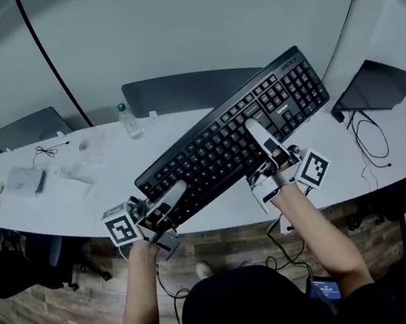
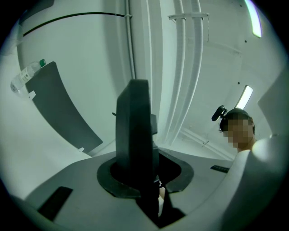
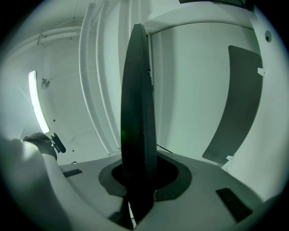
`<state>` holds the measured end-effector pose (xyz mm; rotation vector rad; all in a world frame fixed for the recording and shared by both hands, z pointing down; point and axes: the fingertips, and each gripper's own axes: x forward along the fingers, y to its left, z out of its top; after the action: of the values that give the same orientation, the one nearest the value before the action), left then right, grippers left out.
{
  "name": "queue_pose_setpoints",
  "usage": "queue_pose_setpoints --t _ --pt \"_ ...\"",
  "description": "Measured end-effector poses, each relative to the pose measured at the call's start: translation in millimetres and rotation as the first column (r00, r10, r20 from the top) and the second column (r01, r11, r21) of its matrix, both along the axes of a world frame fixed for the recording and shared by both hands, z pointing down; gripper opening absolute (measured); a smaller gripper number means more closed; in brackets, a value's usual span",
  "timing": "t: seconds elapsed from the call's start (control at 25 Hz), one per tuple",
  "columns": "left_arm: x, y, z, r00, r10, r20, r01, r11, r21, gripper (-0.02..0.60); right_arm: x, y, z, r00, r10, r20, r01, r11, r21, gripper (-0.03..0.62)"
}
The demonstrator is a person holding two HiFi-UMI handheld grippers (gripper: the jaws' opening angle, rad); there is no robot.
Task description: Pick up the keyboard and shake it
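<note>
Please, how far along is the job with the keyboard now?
Done: the keyboard looks lifted off the desk and is tilted. In hand: the left tongs and the right tongs each clamp its near edge. Left: the shaking; a single moment cannot show whether it has begun.

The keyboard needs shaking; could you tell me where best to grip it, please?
Grip the keyboard by its thin near long edge, coming from the person's side, one grip toward each end. It is a wide flat slab, so spaced grips should stop it swinging; the left tongs and right tongs clamp that edge.
</note>
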<state>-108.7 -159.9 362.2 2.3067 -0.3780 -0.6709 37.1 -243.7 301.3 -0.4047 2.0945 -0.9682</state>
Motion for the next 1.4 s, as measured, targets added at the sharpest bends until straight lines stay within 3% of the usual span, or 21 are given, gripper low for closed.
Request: queue_pose_setpoints --t 0.28,0.4,0.6,0.76,0.96,1.16,1.4 --pt "-6 2 13 0.998 -0.006 0.055 0.006 1.0 0.01 0.11 -3 3 -6 0.998 -0.002 -0.063 0.005 0.999 0.048 0.087" --pt "-17 2 19 0.995 -0.047 0.083 0.045 0.999 0.027 0.175 0 5 -8 0.998 -0.003 -0.067 0.007 0.998 0.061 0.087" --pt "-42 -4 18 0.985 -0.125 0.116 0.119 0.991 0.055 0.204 7 8 -13 0.994 -0.009 -0.105 0.018 0.996 0.087 0.087" --pt "-49 -10 5 0.977 -0.137 0.165 0.121 0.987 0.104 0.221 7 9 -16 0.99 -0.031 -0.141 0.047 0.993 0.11 0.087" --pt "-32 -12 -11 0.94 -0.116 0.321 0.059 0.981 0.183 0.245 1 17 -17 0.978 -0.074 -0.193 0.102 0.985 0.139 0.087" --pt "-6 -6 -23 0.902 -0.066 0.427 -0.039 0.972 0.233 0.245 -11 28 -19 0.958 -0.12 -0.262 0.169 0.97 0.173 0.087" --pt "31 6 -23 0.881 0.082 0.465 -0.202 0.955 0.215 0.252 -31 45 -14 0.915 -0.207 -0.347 0.28 0.944 0.176 0.087"
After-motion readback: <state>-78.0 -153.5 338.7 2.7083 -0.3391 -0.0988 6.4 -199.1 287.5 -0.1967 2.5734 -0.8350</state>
